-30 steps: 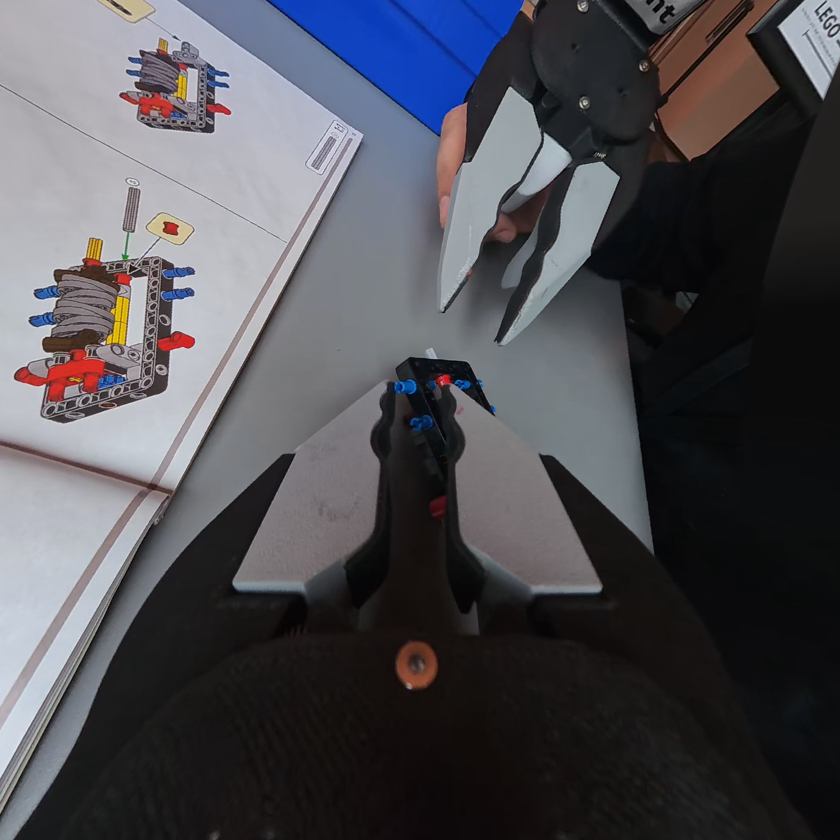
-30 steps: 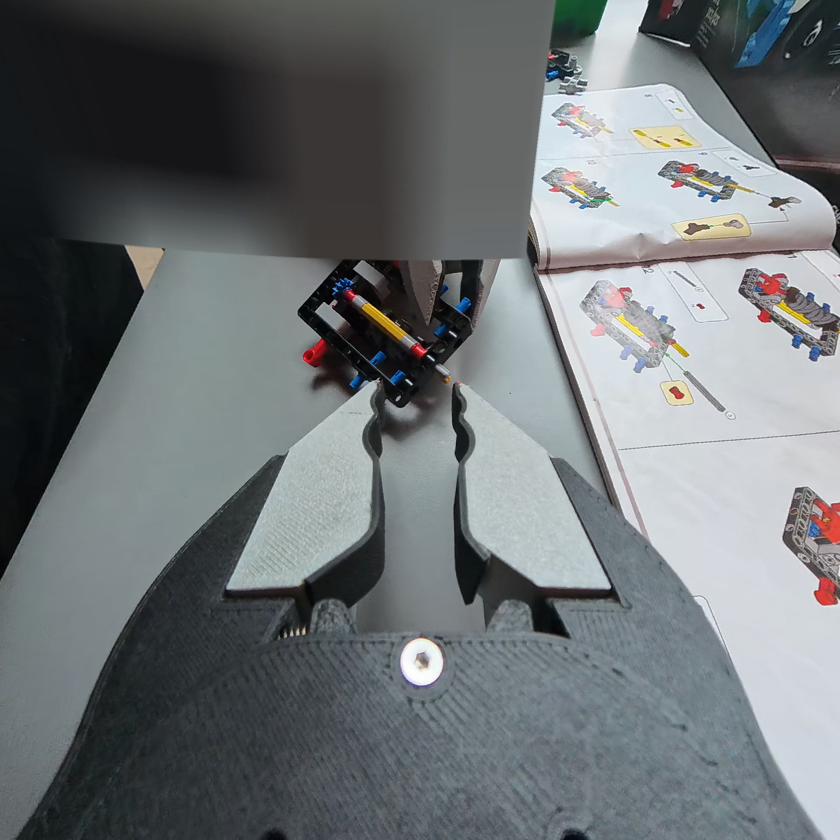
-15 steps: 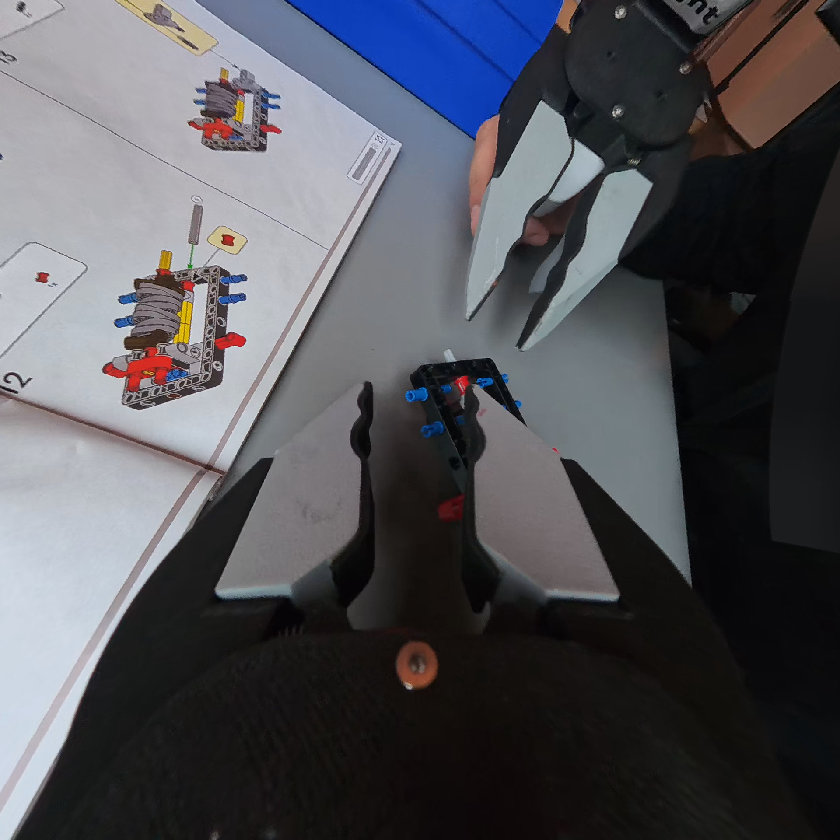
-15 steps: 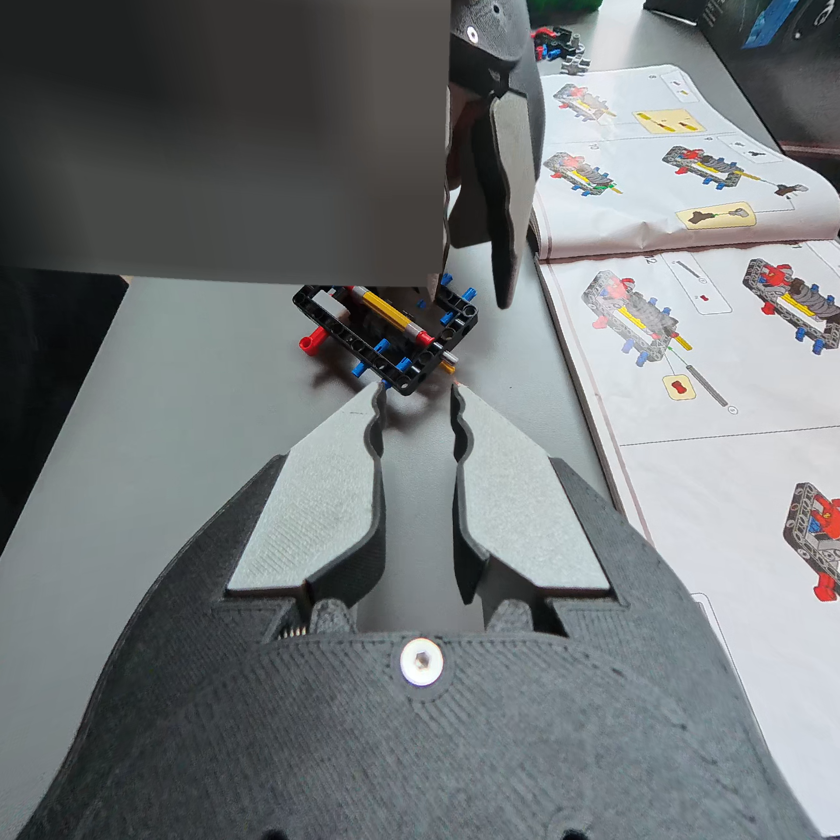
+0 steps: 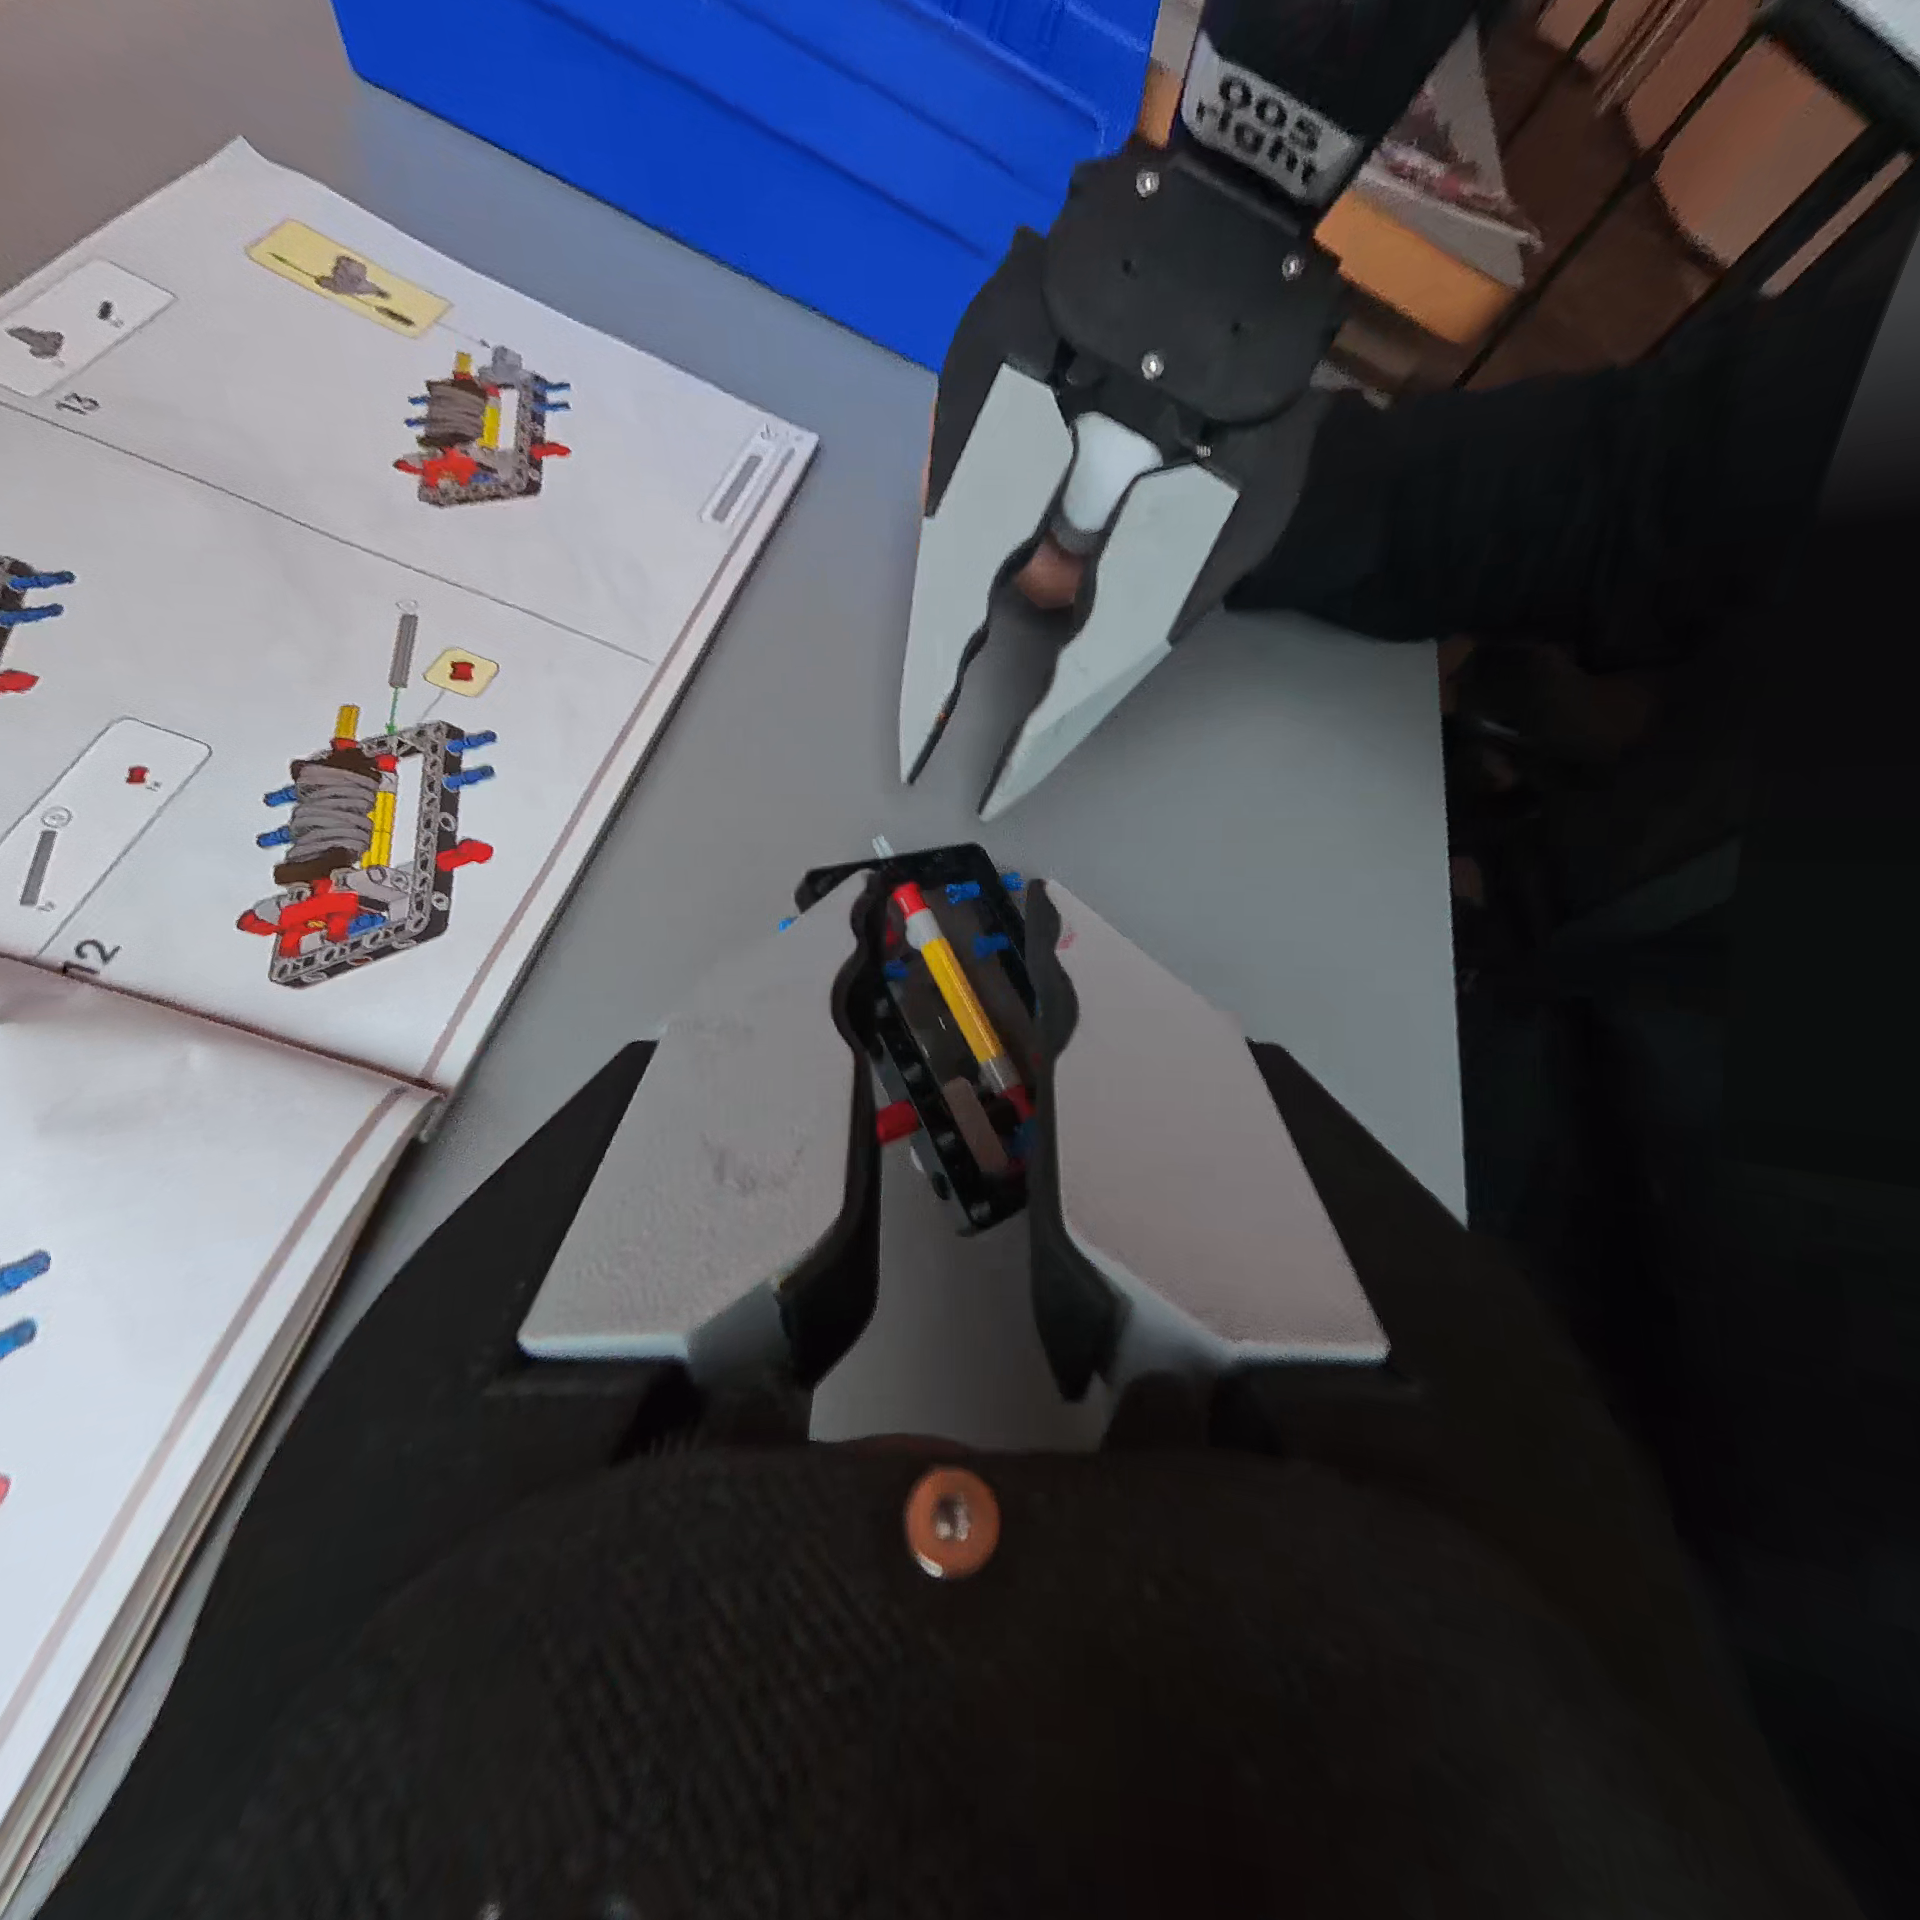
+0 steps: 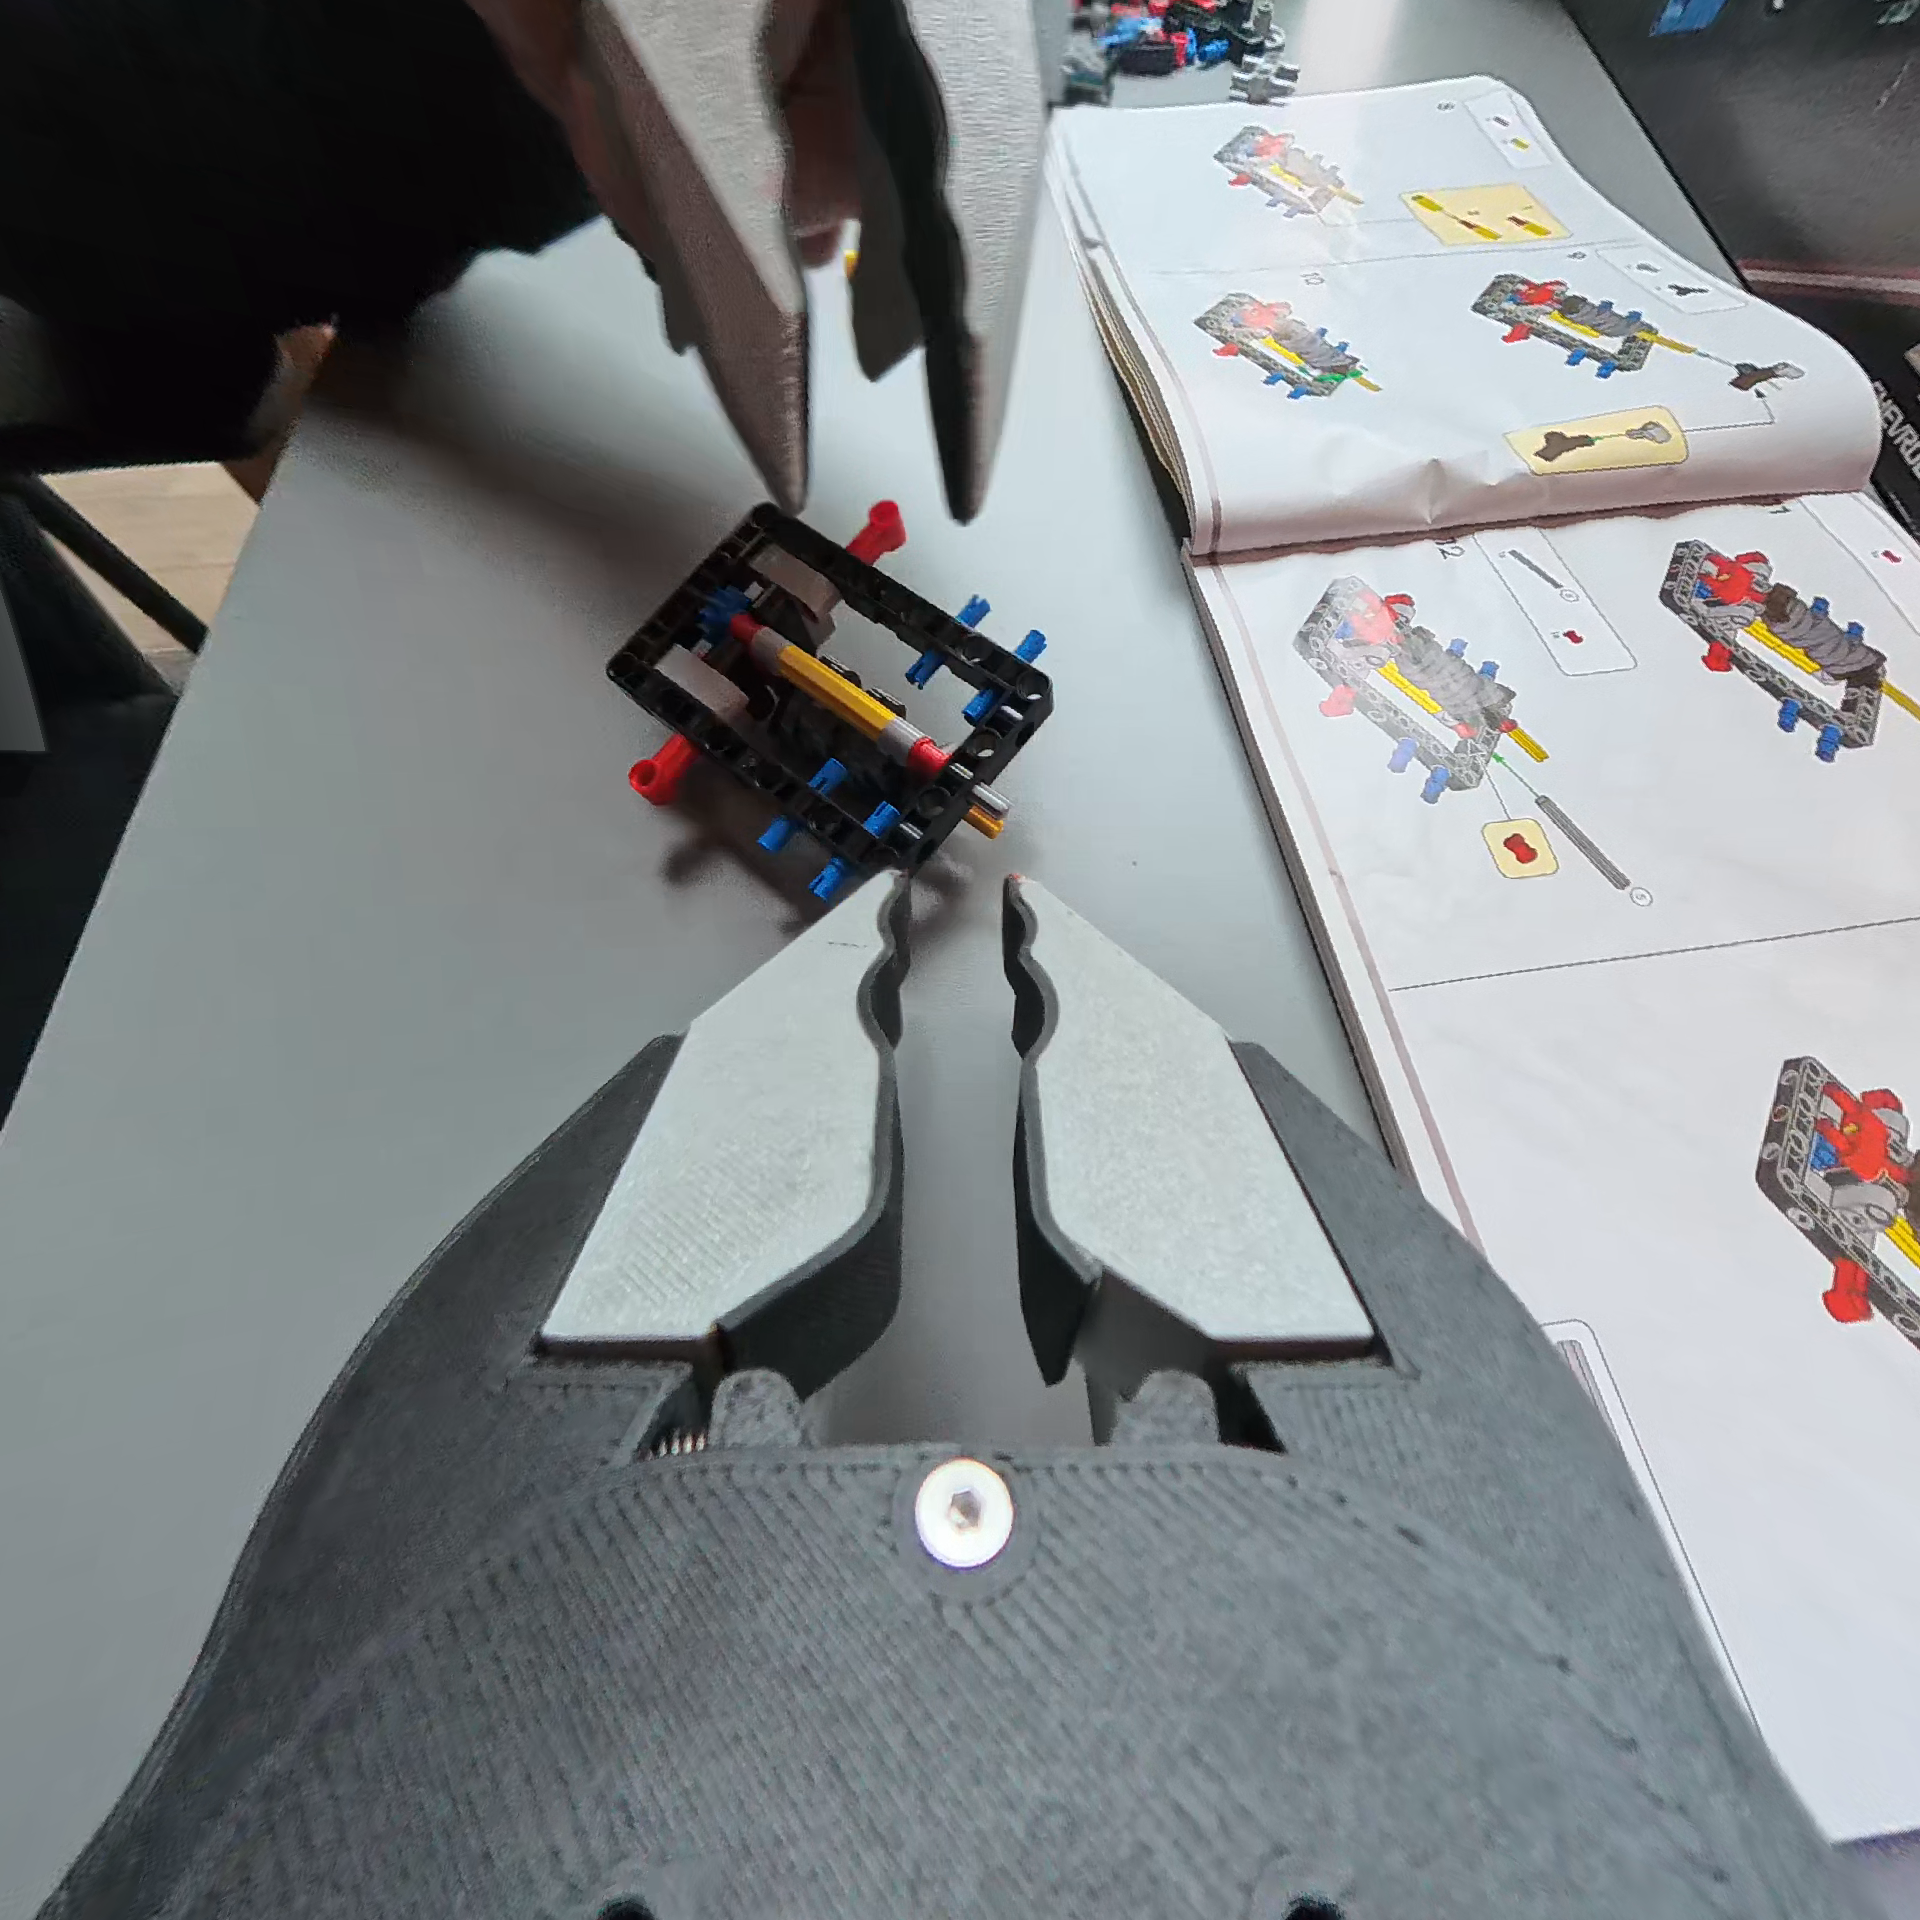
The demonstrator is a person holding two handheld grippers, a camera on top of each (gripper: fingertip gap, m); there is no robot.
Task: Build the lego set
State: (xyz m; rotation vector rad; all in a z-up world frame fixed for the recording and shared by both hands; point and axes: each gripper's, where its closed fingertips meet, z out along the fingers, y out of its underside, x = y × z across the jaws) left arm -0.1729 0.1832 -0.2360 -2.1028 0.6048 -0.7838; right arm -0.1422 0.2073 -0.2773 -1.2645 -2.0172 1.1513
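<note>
Lego frame (image 6: 831,691) lying flat on the grey table (image 6: 416,935).
It is flanked by the left gripper (image 6: 878,509) and the right gripper (image 6: 956,883), both parted narrowly and empty.

Left tongs (image 6: 883,509) off lego frame (image 6: 831,691)

You are working at a plain grey table (image 6: 395,935) with a smooth matt top under soft, even light. At its far side stands a blue bin (image 5: 790,135). Beyond the table's edge you can see brown cardboard boxes (image 5: 1704,177) behind thin black bars, and a strip of pale wooden floor (image 6: 145,530) below.
</note>
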